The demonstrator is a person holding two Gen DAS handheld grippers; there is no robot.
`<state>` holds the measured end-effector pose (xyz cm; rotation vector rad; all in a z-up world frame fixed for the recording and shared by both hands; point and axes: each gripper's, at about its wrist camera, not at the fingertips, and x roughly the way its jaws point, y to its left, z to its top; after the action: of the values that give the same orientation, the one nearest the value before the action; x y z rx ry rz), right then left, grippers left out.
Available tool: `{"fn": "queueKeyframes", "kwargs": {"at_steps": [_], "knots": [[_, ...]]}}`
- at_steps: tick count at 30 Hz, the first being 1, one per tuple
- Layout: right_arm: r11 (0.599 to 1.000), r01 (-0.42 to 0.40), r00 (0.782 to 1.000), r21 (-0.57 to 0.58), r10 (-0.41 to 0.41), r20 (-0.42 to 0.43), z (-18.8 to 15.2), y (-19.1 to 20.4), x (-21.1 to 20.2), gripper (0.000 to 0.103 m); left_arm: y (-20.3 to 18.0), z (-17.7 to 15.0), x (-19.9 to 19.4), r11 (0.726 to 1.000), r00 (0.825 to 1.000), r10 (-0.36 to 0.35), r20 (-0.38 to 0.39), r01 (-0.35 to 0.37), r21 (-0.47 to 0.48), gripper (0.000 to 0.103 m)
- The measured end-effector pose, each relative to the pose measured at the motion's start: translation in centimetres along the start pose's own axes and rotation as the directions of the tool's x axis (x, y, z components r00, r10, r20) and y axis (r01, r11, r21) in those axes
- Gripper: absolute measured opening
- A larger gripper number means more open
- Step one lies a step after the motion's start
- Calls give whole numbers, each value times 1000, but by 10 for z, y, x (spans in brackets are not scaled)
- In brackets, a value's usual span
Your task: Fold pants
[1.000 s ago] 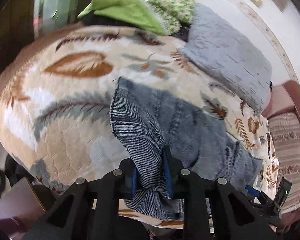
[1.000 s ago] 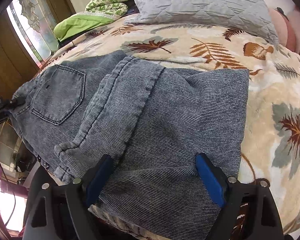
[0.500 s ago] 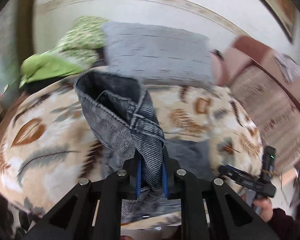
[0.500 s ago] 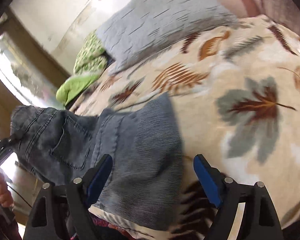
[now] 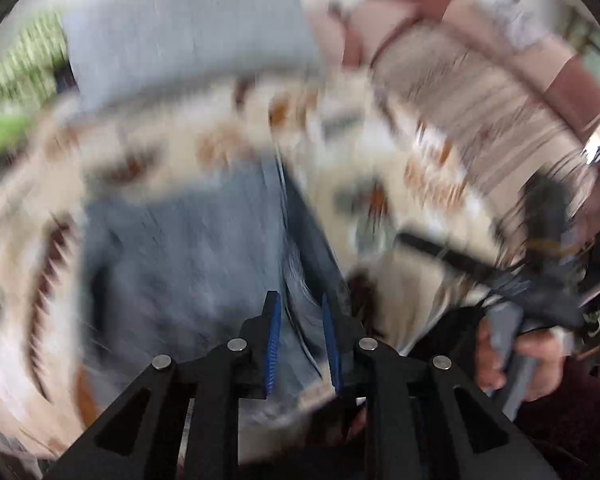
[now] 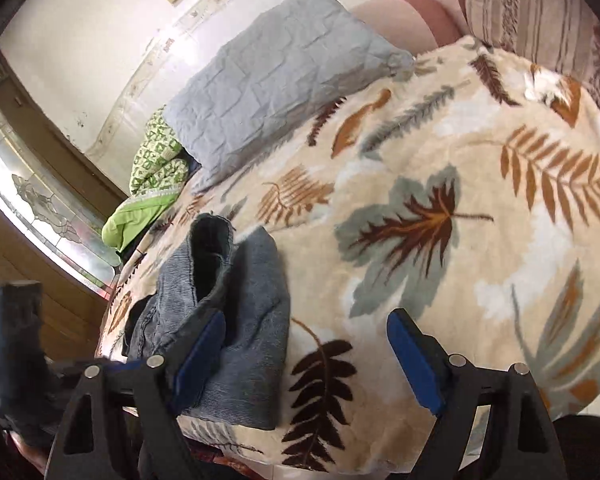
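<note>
- The left wrist view is heavily smeared by motion, so fine detail cannot be made out there.
- The left gripper is seen with a narrow gap between its blue pads; denim runs through that gap, but whether the cloth is actually pinched cannot be told through the blur.
- The pants are spread as a grey-blue mass on the blanket directly ahead of the left gripper, with a darker fold running along their right edge.
- In the right wrist view the pants are seen bunched in a heap near the near-left edge of the leaf-patterned blanket, one opening standing up at the top of the heap.
- The right gripper is held wide apart; its left pad lies against the heap of denim, while the other pad is over bare blanket, and nothing is clamped.
- A grey quilted pillow is propped at the far side of the bed, with green patterned bedding just beside it on the left.
- A striped cushion is seen at the upper right.
- In the left view a hand is seen at the right, wrapped around the handle of the other gripper.
</note>
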<state>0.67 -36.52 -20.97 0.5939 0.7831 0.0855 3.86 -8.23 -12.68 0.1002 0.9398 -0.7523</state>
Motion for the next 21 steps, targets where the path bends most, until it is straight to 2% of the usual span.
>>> {"fn": "queueKeyframes", "kwargs": {"at_steps": [1,2,3,4,5,7,9,11,13,15,17,18,20,21], "knots": [[1000,-15,1000,-2,15,1,3,3,0,85,8,5,-22,1000,998,11,66,-12,4,36],[999,-40,999,-6,40,0,9,12,2,85,16,8,-43,1000,991,29,132,-28,-6,54],[998,-56,998,-17,56,2,10,20,2,85,29,11,-62,998,979,62,194,-58,-30,61],[996,-80,997,-46,80,4,16,34,4,85,41,10,-73,994,970,104,222,-94,-54,65],[992,-99,995,-77,99,2,19,46,5,85,50,9,-76,989,966,145,215,-133,-71,65],[979,-143,990,-146,140,-27,27,80,15,81,69,4,-64,974,968,209,137,-193,-122,65],[971,-172,983,-168,159,-87,31,104,33,74,83,-14,-43,965,975,216,47,-207,-159,65],[966,-177,980,-190,156,-122,33,122,51,66,84,-28,-22,957,967,254,-26,-255,-141,64],[968,-176,975,-181,146,-169,30,129,70,64,78,-43,0,953,958,275,-80,-282,-106,64],[983,-144,964,-113,114,-239,27,119,98,65,72,-59,16,959,957,260,-125,-271,-78,64],[999,-36,944,-38,21,-329,19,90,131,63,68,-73,32,963,954,255,-160,-265,-45,64],[999,-34,932,26,41,-360,13,73,143,63,65,-78,39,962,950,265,-165,-271,-13,64],[990,-105,941,99,131,-313,10,57,138,60,63,-80,42,959,948,282,-148,-284,11,64],[989,-108,941,96,133,-312,9,56,134,60,63,-81,41,960,950,277,-144,-279,12,64]]}}
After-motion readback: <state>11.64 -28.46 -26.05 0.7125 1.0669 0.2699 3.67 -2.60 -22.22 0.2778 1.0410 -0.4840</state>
